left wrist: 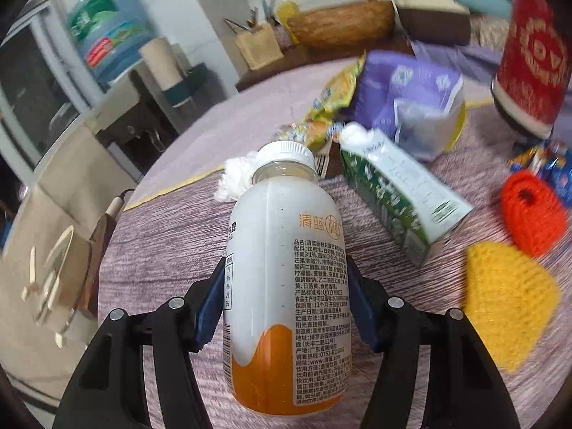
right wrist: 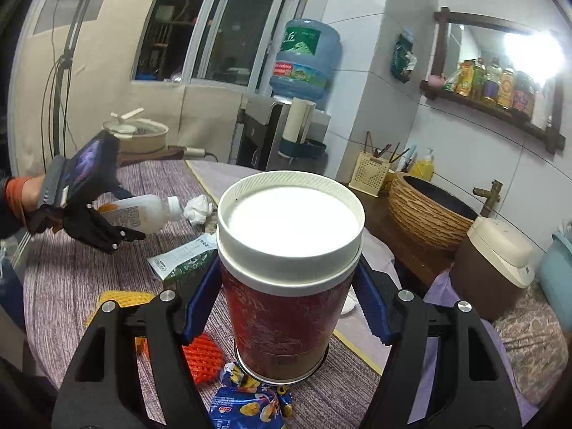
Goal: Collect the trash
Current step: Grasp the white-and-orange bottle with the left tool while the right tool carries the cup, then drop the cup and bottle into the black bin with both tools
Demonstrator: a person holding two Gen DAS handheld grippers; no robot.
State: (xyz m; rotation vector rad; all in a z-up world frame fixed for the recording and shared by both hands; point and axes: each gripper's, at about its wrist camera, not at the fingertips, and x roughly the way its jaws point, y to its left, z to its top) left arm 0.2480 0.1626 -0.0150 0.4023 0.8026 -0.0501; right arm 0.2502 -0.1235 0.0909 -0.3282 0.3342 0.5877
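Note:
A plastic bottle (left wrist: 286, 214) with a white cap and orange dregs lies between my left gripper's (left wrist: 286, 268) blue pads (left wrist: 211, 300), which press on its sides; the right wrist view shows the bottle (right wrist: 143, 211) held above the table. My right gripper (right wrist: 287, 271) is shut on a red paper cup (right wrist: 286, 307) with a white lid, lifted over a blue snack wrapper (right wrist: 246, 407). On the purple tablecloth (left wrist: 161, 250) lie a green-and-white carton (left wrist: 400, 196), a crumpled tissue (left wrist: 232, 175), a yellow wrapper (left wrist: 336, 93) and a purple bag (left wrist: 404, 89).
Orange (left wrist: 529, 211) and yellow (left wrist: 507, 304) knitted pieces lie at the table's right. Behind the table are a wicker basin (right wrist: 425, 207), a brown-and-cream cooker (right wrist: 497, 268), a chopstick holder (right wrist: 371, 171) and a water dispenser (right wrist: 304, 57). A pan (right wrist: 139, 136) sits at the far left.

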